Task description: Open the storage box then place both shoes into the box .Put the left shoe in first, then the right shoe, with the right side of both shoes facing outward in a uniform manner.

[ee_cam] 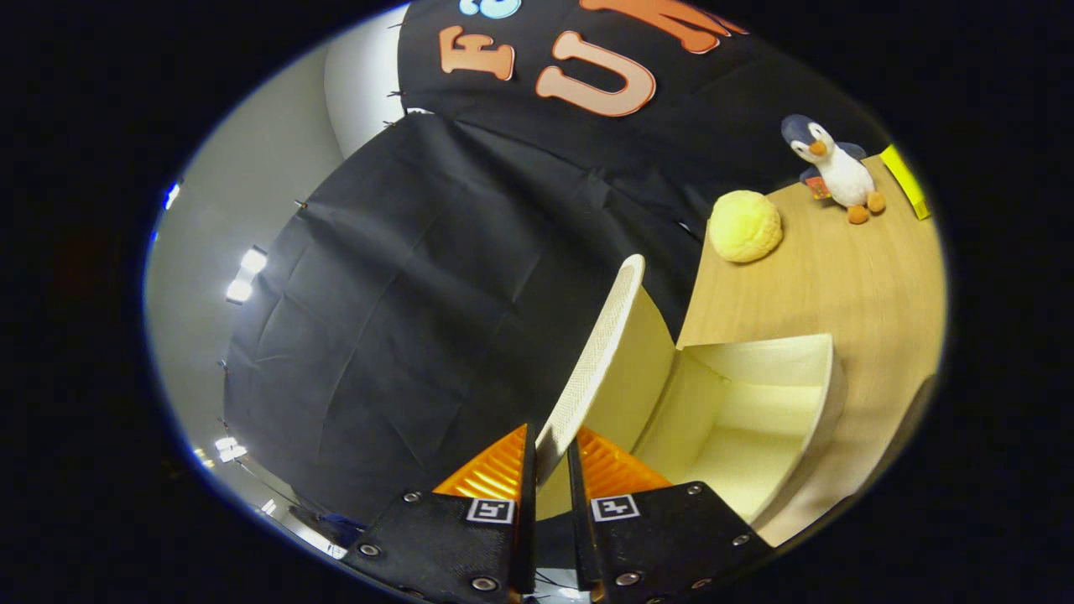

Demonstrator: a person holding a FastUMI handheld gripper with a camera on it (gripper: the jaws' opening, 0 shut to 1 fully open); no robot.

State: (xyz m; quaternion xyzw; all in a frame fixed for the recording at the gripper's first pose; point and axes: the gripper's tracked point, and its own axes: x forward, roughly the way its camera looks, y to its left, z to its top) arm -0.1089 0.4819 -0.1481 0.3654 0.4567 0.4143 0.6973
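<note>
Wooden tabletop in a black-draped booth, with the storage box sitting open and empty. The fingers are clamped on its lid, tipping it up, I'd guess to make room for shoes.

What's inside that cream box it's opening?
The storage box looks empty: bare cream walls and floor, no shoes. The gripper pinches the raised lid, which, with the fingers, hides the near corner.

Matt cream storage box with textured lid, wood-grain table, plush penguin, ridged tongs clamping lid
</note>
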